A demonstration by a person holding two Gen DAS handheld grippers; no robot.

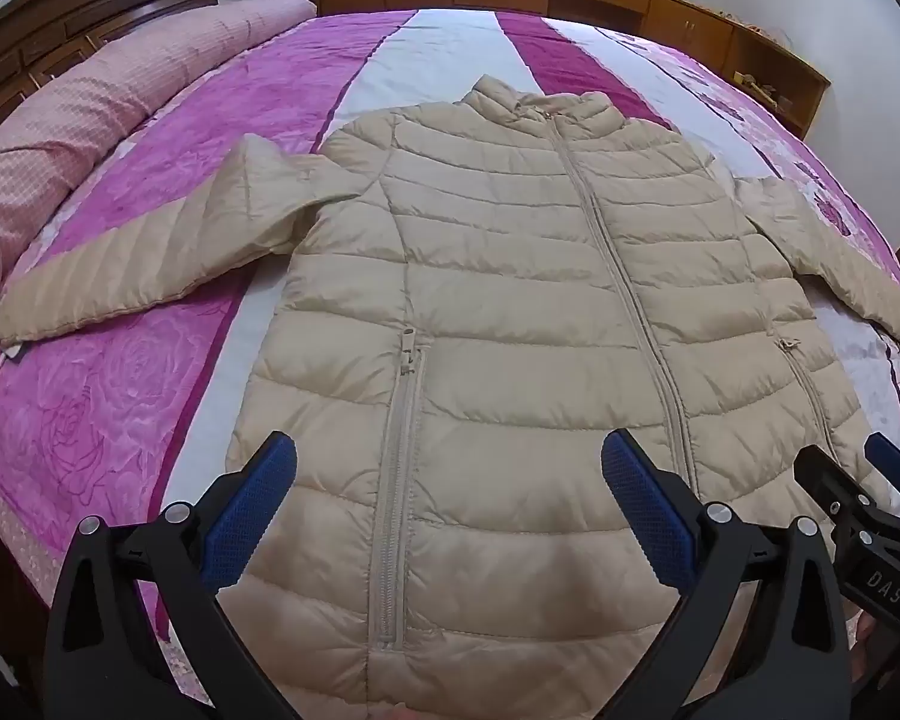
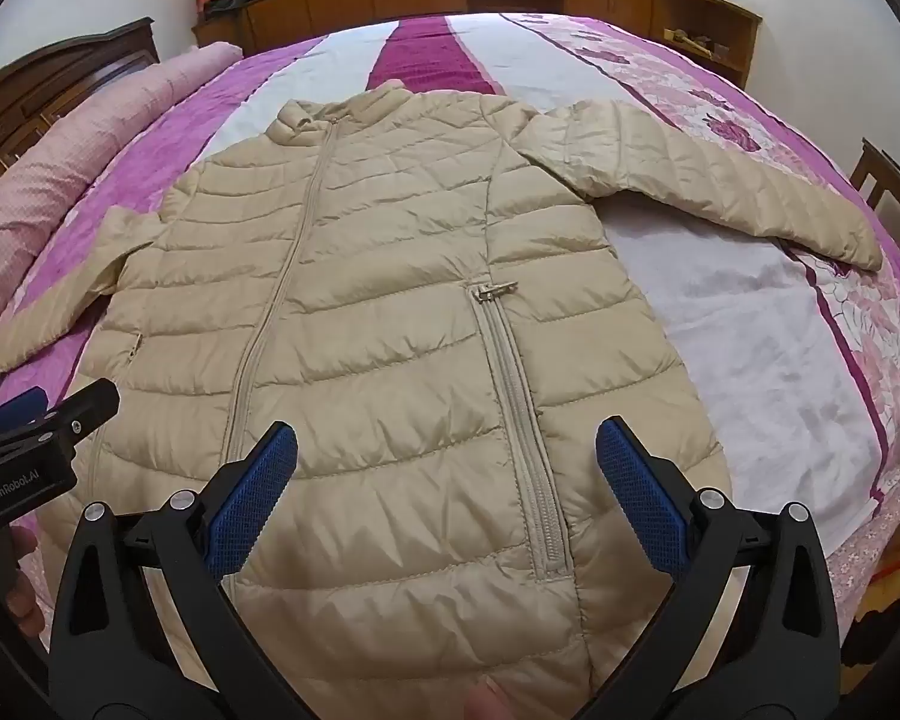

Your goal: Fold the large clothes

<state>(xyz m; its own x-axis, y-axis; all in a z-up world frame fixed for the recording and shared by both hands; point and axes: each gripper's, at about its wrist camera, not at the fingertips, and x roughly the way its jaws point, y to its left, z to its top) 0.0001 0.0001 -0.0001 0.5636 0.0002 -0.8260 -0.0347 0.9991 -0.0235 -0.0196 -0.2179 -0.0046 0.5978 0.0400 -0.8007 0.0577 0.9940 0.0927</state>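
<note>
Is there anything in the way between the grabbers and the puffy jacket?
No, nothing visible. Both the left gripper and the right gripper are open right above the jacket's hem, with only air between.

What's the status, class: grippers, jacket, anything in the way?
Left gripper open, right gripper open, both empty over the hem. Beige puffer jacket flat on bed, zipped, sleeves spread, unfolded. Nothing on it.

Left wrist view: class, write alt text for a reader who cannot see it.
A beige puffer jacket lies zipped and face up, sleeves spread, on a pink and white bedspread. The open left claw hovers above its hem, with the right claw at the right edge.
</note>
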